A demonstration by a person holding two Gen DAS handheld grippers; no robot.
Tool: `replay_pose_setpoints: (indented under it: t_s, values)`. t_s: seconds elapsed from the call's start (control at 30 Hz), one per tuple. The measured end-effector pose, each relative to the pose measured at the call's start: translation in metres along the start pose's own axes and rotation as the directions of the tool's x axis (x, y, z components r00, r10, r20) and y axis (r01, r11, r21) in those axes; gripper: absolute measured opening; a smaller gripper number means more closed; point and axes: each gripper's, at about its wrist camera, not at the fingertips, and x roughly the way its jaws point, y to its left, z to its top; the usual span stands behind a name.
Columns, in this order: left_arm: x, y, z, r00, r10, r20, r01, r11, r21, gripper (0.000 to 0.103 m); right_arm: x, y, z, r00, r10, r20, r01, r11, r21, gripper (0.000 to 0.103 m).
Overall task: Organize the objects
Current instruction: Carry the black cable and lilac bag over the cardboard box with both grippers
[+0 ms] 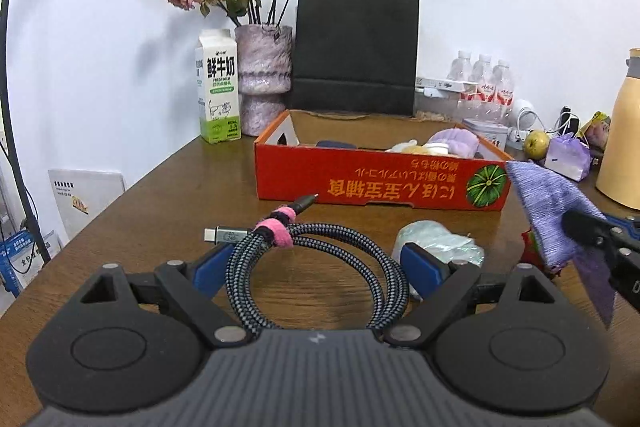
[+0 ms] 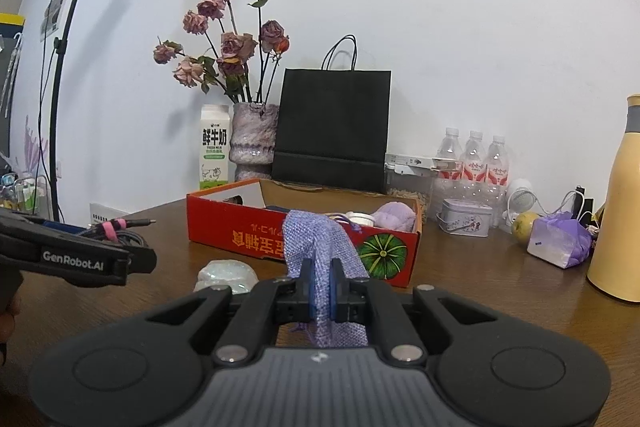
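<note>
1. Purple knit cloth [image 2: 320, 239] is pinched tight in my right tongs [image 2: 321, 291], up off the worktop [image 2: 480, 291], just in front of the red box [image 2: 240, 231].
2. My left tongs [image 1: 316, 265] are spread wide around the coiled cable [image 1: 316, 267] lying on the worktop.

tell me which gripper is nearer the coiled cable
Left. The left gripper is open with its fingers on either side of the coiled cable on the table. The right gripper is off to the cable's right, shut on a purple cloth.
</note>
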Motion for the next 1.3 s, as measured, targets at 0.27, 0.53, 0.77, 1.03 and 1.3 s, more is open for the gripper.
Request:
replay_pose_setpoints:
  t_s: [0.27, 0.53, 0.77, 1.03, 1.3]
  values:
    - [-0.011, -0.007, 0.013, 0.999, -0.021, 0.039, 0.021, 1.000, 0.018, 0.091, -0.002, 0.001, 0.009, 1.000, 0.021, 0.015, -0.021, 1.000, 0.020, 0.006]
    - [-0.010, -0.011, 0.037, 0.997, -0.040, 0.068, 0.039, 0.999, 0.016, 0.091, 0.005, 0.004, 0.028, 0.999, 0.033, 0.041, -0.034, 0.999, 0.021, 0.006]
    - [0.000, -0.012, 0.059, 0.996, -0.044, 0.082, 0.043, 0.999, 0.023, 0.091, 0.017, 0.010, 0.047, 0.997, 0.039, 0.068, -0.040, 0.999, 0.010, 0.006]
    - [0.018, -0.007, 0.085, 0.995, -0.035, 0.089, 0.035, 0.999, -0.003, 0.091, 0.039, 0.013, 0.071, 0.995, 0.044, 0.091, -0.045, 0.999, 0.007, 0.006]
    - [0.039, -0.003, 0.110, 0.994, -0.032, 0.107, 0.033, 0.999, -0.008, 0.092, 0.066, 0.016, 0.095, 0.992, 0.042, 0.117, -0.043, 0.999, 0.003, 0.006]
